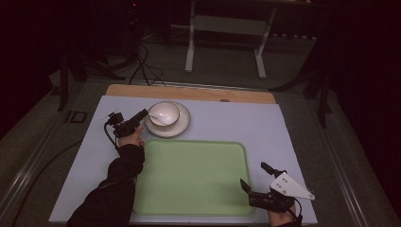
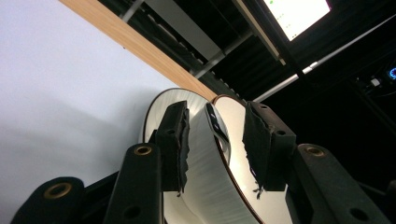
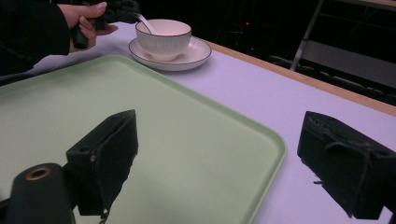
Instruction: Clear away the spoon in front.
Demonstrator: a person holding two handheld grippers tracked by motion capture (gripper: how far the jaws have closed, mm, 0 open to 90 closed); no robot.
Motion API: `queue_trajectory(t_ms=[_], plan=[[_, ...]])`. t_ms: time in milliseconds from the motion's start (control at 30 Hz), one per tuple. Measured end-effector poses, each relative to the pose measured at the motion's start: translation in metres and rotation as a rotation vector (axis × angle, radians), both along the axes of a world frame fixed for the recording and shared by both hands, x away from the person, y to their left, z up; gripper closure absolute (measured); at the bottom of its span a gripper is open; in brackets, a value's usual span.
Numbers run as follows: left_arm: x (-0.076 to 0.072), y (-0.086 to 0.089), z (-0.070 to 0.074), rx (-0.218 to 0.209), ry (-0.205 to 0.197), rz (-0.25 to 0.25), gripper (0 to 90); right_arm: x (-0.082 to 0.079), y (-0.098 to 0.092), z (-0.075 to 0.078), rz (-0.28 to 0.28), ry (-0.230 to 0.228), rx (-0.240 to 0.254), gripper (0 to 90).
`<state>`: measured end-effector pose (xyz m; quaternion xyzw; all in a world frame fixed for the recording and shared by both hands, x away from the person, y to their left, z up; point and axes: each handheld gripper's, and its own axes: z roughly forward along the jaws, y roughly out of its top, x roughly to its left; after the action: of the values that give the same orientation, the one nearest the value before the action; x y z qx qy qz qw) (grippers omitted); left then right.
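Two grippers are working over the tabletop (image 1: 293, 123). The left gripper (image 2: 215, 144) is straddling the rim of the white bowl (image 1: 164, 113), its pads not clearly pressing yet. The bowl is sitting on a saucer (image 1: 182, 127) behind the green tray (image 1: 189, 177), with a spoon (image 1: 153, 117) inside. The right gripper (image 1: 255, 176) is hovering released over the tray's near right corner.
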<state>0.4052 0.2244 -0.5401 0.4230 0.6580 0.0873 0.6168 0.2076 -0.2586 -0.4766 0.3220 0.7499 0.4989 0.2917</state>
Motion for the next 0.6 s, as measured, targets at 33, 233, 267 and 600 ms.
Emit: queue_trajectory(t_ms=[33,233,267,600], plan=[[0.0007,-0.0007,-0.0003,-0.005,-0.003,0.0,61.9,0.0,0.0,0.0,0.0,0.0,0.0,12.2],[0.006,-0.0013,-0.0059,-0.085,0.01,-0.003,70.8,0.0002,0.0,-0.0002,-0.001,0.003,-0.001,12.2],[0.0065,-0.0015,-0.0071,-0.093,0.014,-0.004,71.8,0.0004,0.0,-0.0003,0.001,0.004,-0.003,12.2],[0.0056,-0.0053,-0.003,-0.112,-0.018,-0.013,81.9,0.0009,0.0005,-0.0008,0.006,0.004,-0.005,12.2]])
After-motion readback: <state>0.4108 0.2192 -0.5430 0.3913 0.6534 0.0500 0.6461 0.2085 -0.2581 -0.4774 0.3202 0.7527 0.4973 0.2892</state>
